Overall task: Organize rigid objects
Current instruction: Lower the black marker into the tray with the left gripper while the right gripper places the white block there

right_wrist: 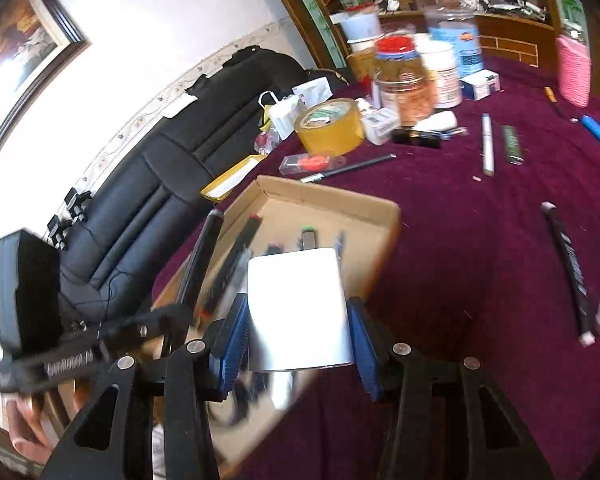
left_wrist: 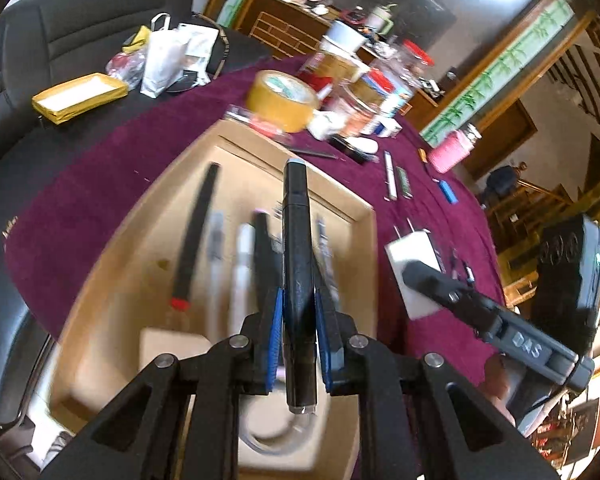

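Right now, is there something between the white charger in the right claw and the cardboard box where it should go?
Nothing visible blocks it. The right claw holds the white charger above the near edge of the open cardboard box. Pens already lie inside, beneath it, so the free floor there is limited.

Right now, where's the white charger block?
The white charger block is clamped between the right gripper's blue pads, held over the near right corner of the cardboard box. The left wrist view shows it right of the box, above the purple cloth.
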### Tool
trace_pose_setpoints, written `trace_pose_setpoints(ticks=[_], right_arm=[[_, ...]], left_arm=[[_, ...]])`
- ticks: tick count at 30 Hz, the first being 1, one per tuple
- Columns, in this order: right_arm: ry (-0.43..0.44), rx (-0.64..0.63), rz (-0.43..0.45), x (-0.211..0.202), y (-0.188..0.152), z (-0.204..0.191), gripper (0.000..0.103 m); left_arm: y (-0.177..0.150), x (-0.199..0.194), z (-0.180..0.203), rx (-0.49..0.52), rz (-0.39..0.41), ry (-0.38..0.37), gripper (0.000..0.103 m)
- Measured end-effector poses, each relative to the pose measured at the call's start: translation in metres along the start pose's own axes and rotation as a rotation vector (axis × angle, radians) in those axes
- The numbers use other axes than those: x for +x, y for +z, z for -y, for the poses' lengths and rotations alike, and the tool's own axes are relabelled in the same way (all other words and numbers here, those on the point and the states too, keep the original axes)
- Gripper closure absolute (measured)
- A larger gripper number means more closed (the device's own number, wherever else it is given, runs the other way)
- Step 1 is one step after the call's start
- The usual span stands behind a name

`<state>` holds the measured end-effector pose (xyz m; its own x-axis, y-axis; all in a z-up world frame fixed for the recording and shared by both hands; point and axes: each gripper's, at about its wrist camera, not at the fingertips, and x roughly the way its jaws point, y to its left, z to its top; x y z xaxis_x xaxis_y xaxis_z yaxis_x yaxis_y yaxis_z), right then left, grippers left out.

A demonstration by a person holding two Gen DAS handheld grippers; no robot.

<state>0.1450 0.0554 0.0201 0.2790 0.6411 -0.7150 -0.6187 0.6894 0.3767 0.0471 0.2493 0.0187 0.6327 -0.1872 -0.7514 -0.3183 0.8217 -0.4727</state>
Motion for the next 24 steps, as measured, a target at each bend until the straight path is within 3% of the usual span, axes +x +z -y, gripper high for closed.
trace_pose_setpoints(ticks=[8, 24], right_arm=[[-0.111, 0.023, -0.031, 0.067, 0.036, 0.001, 0.051], [-0.187, 0.010, -0.074, 0.100, 0.033, 0.013, 0.050]], left_arm=[[0.025, 0.030, -0.022, -0.003, -0.067, 0.021, 0.087], [0.058, 0.080, -0.027, 0.025, -0.150, 0.116, 0.087]])
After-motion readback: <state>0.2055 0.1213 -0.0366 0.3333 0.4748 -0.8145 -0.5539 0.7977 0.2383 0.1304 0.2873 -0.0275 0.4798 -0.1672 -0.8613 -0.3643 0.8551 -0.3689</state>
